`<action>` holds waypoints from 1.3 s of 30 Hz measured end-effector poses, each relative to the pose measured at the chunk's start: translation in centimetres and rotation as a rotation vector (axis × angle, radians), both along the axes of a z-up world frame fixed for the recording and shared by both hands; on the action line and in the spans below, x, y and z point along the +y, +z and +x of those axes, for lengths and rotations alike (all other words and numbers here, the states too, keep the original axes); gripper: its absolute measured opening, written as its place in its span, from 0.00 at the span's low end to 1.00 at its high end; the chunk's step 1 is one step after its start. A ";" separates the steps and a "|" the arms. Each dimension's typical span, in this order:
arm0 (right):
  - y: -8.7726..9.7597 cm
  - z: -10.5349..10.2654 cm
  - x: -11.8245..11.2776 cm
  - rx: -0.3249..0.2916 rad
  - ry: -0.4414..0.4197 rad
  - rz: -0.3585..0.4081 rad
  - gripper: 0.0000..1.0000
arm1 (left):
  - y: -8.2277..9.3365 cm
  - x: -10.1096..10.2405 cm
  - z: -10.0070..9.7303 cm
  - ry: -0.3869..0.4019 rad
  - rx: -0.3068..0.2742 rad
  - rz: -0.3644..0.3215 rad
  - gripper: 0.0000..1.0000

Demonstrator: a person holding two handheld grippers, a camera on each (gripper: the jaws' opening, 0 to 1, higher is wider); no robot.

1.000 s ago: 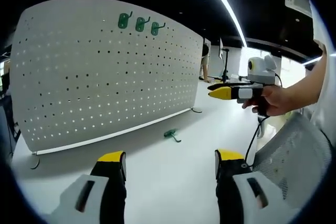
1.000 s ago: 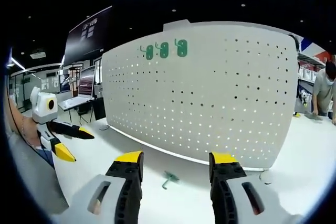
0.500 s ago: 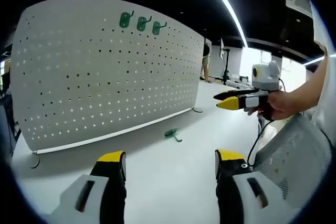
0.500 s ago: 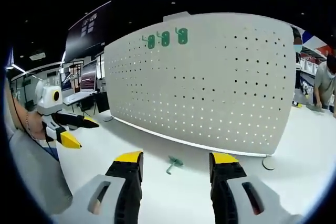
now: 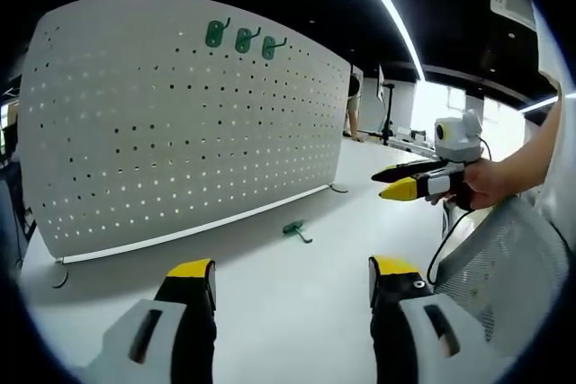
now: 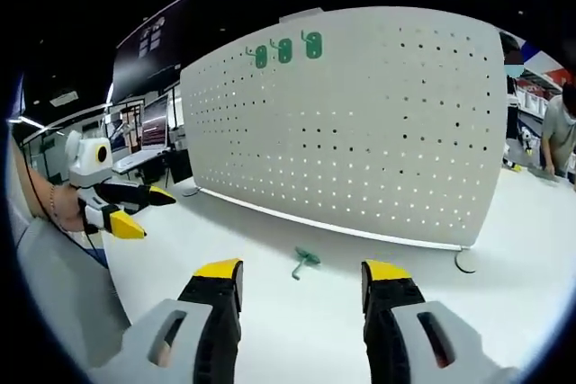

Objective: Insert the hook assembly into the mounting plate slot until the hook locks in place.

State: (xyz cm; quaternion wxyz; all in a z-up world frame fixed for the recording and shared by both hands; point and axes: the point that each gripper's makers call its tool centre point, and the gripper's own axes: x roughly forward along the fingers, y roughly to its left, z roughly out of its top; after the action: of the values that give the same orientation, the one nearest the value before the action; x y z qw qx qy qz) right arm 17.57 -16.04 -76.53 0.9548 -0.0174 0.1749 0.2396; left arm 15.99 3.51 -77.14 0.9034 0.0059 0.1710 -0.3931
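Open-plan lab or workshop hall: dark ceiling with strip lights [image 5: 387, 6], white worktable [image 5: 288, 294], monitors on desks [image 6: 153, 128], a person [image 6: 558, 128] at a far bench.

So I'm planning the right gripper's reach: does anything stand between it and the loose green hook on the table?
Nothing visible does. In the right gripper view the green hook lies on bare white table ahead of the open right gripper, in front of the pegboard. The left gripper is off to the side.
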 end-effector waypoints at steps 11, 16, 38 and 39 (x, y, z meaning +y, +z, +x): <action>-1.2 -0.4 0.3 0.052 0.013 0.001 0.52 | -0.1 0.3 0.2 0.011 0.000 0.005 0.71; -1.7 -0.7 0.6 0.078 0.023 0.009 0.57 | -0.3 0.5 0.4 0.022 0.001 0.015 0.72; -2.3 -1.1 1.3 0.103 0.049 -0.001 0.61 | -0.1 0.7 1.0 0.036 0.024 0.025 0.71; -2.3 -1.1 1.3 0.103 0.051 0.003 0.61 | 0.0 0.7 1.2 0.034 0.025 0.025 0.71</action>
State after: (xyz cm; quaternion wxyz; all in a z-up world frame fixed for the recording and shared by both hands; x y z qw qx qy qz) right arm 16.48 -14.75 -78.84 0.9382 -0.0081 0.2230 0.2645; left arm 17.22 4.18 -77.14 0.9076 0.0093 0.1873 -0.3756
